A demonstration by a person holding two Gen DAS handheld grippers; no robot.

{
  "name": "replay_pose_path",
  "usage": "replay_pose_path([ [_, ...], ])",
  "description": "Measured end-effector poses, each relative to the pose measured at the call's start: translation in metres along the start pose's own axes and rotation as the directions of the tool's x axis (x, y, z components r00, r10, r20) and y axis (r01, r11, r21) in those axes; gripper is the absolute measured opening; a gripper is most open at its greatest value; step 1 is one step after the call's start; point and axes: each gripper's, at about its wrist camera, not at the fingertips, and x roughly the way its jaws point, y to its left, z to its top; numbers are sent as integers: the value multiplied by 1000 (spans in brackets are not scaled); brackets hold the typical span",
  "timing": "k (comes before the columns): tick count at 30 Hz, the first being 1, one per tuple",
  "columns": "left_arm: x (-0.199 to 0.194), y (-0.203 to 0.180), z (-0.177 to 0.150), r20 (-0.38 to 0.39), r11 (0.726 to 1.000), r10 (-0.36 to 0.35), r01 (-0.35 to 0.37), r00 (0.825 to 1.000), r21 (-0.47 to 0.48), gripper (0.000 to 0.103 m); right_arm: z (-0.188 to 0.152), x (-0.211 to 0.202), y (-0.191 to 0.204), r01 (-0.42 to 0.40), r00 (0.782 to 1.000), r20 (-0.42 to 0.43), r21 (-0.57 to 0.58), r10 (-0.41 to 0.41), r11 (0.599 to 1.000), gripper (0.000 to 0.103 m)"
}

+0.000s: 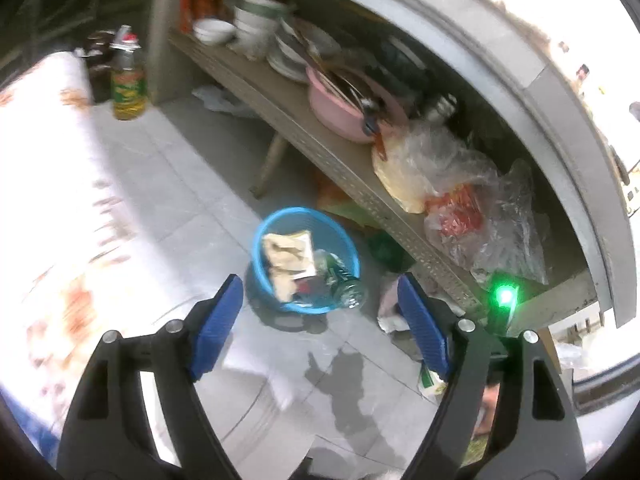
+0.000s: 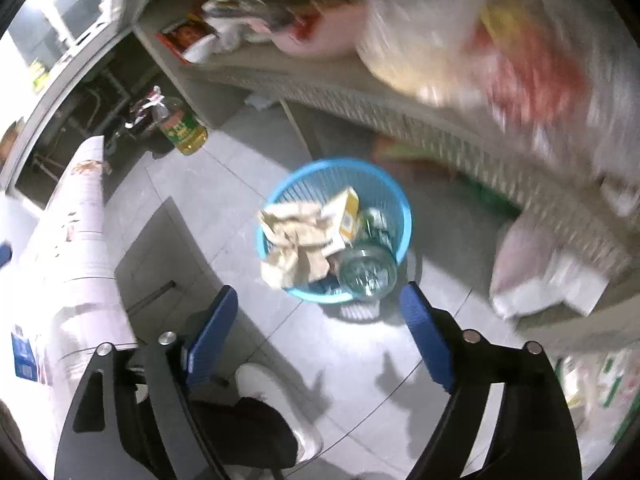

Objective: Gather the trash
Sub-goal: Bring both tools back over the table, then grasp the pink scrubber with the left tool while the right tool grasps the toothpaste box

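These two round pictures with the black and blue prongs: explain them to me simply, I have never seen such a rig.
A person carries a hand-held two-finger gripper in each hand, each with its own fisheye camera. One picture looks along the left gripper, the other along the right gripper. Both stand open and hold nothing. Below them on the tiled floor is a blue basket already holding crumpled paper, a small carton and a clear bottle. Beside it runs a shelf of dishes and bags.

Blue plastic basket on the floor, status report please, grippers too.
Left gripper open, empty. Right gripper open, empty. Blue plastic basket holds crumpled brown paper, a carton and a clear bottle. Nothing blocking it.
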Motion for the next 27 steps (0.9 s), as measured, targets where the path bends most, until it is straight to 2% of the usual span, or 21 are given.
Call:
replay_pose_path([
  [2,-26,13,-14,44,999,24,-22,999,-30,76,5,-13,14,5,1000,28,-42,-4,999,89],
  [4,-56,29,-33,116,995,77,-70,990,-65,76,7,-31,37,17,998,69,-91,-11,996,95],
  [6,-86,42,-51,191,988,139,-124,972,-91,76,6,-45,60,37,994,110,-145,-21,989,96],
  [8,-109,52,-67,234,981,189,-171,954,-96,79,5,-55,80,48,991,135,-196,-21,979,96],
  [12,-152,78,-101,292,957,287,-256,912,-138,82,-1,-71,126,-20,986,153,-313,71,949,96],
  [14,-167,90,-115,310,941,333,-292,891,-171,83,-2,-75,144,-72,983,134,-349,126,934,96],
  [17,-191,114,-135,334,911,406,-347,851,-224,83,-4,-79,178,-193,967,70,-414,243,890,96],
  [20,-211,139,-152,337,868,489,-412,805,-277,83,-11,-80,221,-319,937,-31,-478,348,818,96],
  [23,-230,164,-166,337,846,516,-407,788,-344,83,-23,-82,256,-411,900,-105,-522,422,747,96],
  [24,-235,171,-169,336,836,528,-409,780,-366,83,-30,-82,274,-451,882,-149,-544,448,707,96],
  [27,-243,190,-174,326,805,571,-435,754,-403,83,-45,-78,315,-521,844,-242,-579,478,627,96],
])
